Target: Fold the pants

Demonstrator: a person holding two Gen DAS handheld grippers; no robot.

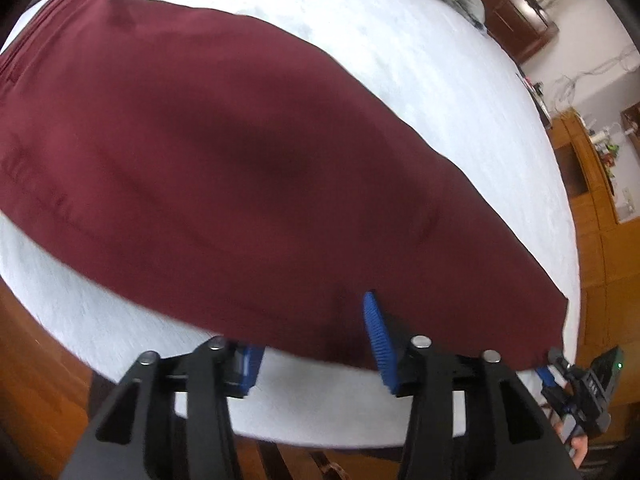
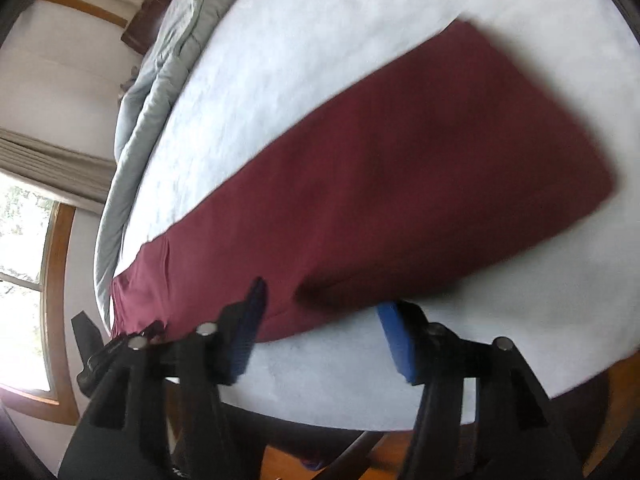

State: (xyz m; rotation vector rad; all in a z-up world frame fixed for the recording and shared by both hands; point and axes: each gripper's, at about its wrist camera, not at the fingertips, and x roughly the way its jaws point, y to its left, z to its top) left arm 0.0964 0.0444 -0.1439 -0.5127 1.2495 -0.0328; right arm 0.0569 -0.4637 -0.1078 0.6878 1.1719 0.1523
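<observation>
White-sheeted bed, rumpled grey duvet, wooden cabinets, bright wood-framed window

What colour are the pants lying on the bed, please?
Dark maroon pants, plain; clearest in the left wrist view.

The pants lie flat on the bed, stretched along its near edge; the bunched duvet sits at the far side of the bed. The left gripper hangs over the pants' near edge; the right gripper hangs at that same edge.
</observation>
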